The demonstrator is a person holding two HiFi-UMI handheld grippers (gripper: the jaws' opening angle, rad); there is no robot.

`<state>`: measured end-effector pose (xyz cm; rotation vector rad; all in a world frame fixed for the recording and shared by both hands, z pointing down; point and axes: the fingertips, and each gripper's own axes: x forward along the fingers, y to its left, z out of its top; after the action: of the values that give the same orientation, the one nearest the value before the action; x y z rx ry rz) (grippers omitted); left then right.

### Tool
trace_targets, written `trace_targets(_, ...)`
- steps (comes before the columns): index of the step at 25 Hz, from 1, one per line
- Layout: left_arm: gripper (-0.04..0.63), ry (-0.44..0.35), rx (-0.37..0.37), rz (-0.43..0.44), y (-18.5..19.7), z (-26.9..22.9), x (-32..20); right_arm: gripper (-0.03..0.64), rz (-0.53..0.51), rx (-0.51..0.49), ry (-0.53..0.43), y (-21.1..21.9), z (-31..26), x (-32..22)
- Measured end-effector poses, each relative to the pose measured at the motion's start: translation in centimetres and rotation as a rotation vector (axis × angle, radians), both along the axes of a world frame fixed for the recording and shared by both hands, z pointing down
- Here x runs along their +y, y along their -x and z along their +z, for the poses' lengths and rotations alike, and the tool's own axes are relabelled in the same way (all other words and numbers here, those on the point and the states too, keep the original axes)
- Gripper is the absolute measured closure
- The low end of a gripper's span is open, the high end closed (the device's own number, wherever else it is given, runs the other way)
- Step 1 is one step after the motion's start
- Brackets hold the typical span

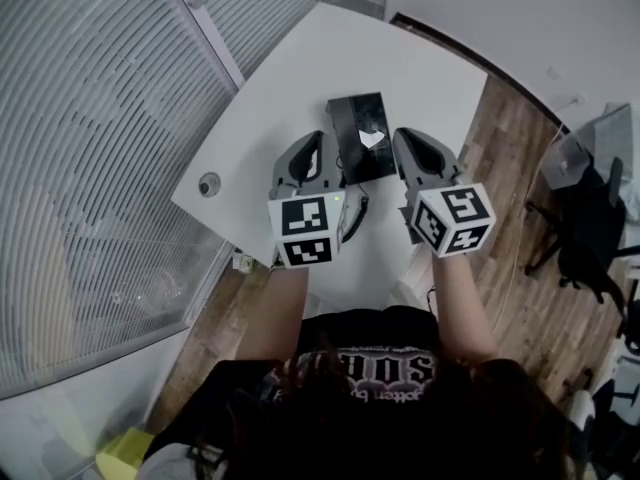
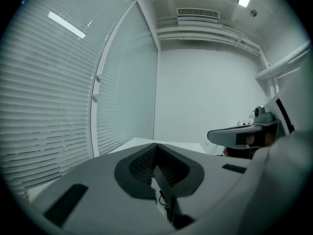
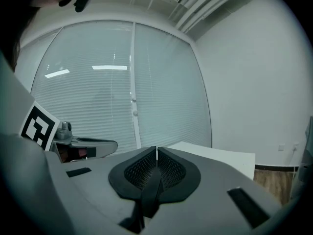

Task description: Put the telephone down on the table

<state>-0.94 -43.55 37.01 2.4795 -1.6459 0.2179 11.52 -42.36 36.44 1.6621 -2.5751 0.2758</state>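
A black desk telephone (image 1: 358,138) lies flat on the white, curve-edged counter (image 1: 300,58), near the counter's middle, seen from above in the head view. The person's two grey grippers flank it, and each one's tip is just beside one of the telephone's long sides. The left gripper (image 1: 320,138) (image 2: 155,148) has its ribbed dark pads pressed together with nothing between them. The right gripper (image 1: 402,134) (image 3: 156,153) is likewise closed down to a hairline slit and holds nothing. A dark cord (image 1: 353,218) trails over the counter from the telephone towards the person. A small round grommet (image 1: 208,183) sits in the surface near the counter's left edge.

The counter stands in a corner of a pale office. A glass wall hung with white slatted blinds (image 1: 100,118) (image 3: 98,102) runs along its left side, and a plain white wall (image 2: 205,92) closes off the far end. Wood-plank flooring (image 1: 510,198) shows to the right of the counter, where a black office chair (image 1: 585,228) stands well apart from it. A yellow object (image 1: 125,453) lies on the floor by the person's left side.
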Motion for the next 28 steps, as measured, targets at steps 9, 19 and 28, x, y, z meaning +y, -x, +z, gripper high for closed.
trace_targets(9, 0.592, -0.059, -0.020, -0.013, 0.8, -1.3, 0.4, 0.586, 0.025, 0.024, -0.036, 0.3, -1.1, 0.8)
trace_targets(19, 0.592, -0.097, -0.055, 0.001, 0.4, -1.8, 0.4, 0.588, 0.059, 0.024, -0.051, -0.4, -1.8, 0.9)
trace_targets(28, 0.592, -0.101, -0.067, 0.004, 0.3, -1.8, 0.5, 0.589, 0.065, 0.039, -0.054, -0.5, -1.9, 1.1)
